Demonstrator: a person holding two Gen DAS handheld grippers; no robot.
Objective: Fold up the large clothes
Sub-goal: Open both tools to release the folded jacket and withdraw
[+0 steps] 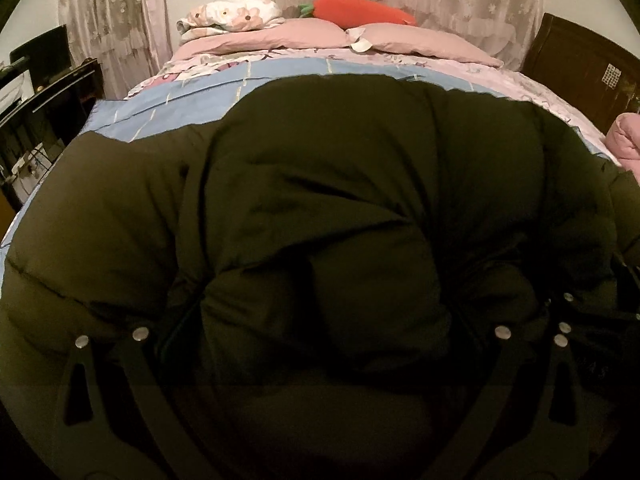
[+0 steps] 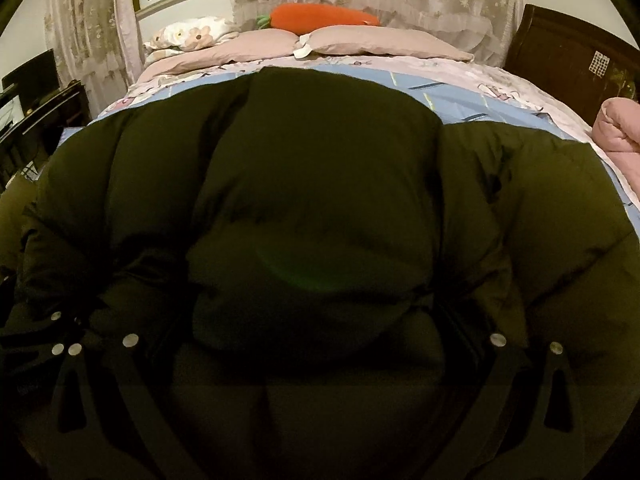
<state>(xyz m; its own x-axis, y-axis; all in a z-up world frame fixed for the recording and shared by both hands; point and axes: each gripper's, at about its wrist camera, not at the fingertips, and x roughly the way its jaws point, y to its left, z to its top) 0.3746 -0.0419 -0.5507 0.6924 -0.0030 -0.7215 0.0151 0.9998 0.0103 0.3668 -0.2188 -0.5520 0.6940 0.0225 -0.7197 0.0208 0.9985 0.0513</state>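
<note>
A big dark olive puffer coat (image 1: 340, 184) lies spread over the bed and fills most of both views; it also shows in the right wrist view (image 2: 312, 184). My left gripper (image 1: 320, 312) has its fingers wide apart with a thick fold of the coat bulging between them. My right gripper (image 2: 316, 320) stands the same way, fingers spread around a bulge of coat. The fingertips of both are sunk in the dark fabric, so I cannot see whether they pinch it. The other gripper shows at the right edge of the left view (image 1: 564, 332).
The bed (image 1: 168, 96) has a blue and pink patterned cover. Pink pillows (image 1: 420, 42), a floral pillow (image 1: 228, 16) and a red carrot plush (image 1: 360, 10) lie at the far end. Dark furniture (image 1: 44, 100) stands left, a dark wooden board (image 1: 580, 68) right, a pink quilt (image 1: 624, 136) at right.
</note>
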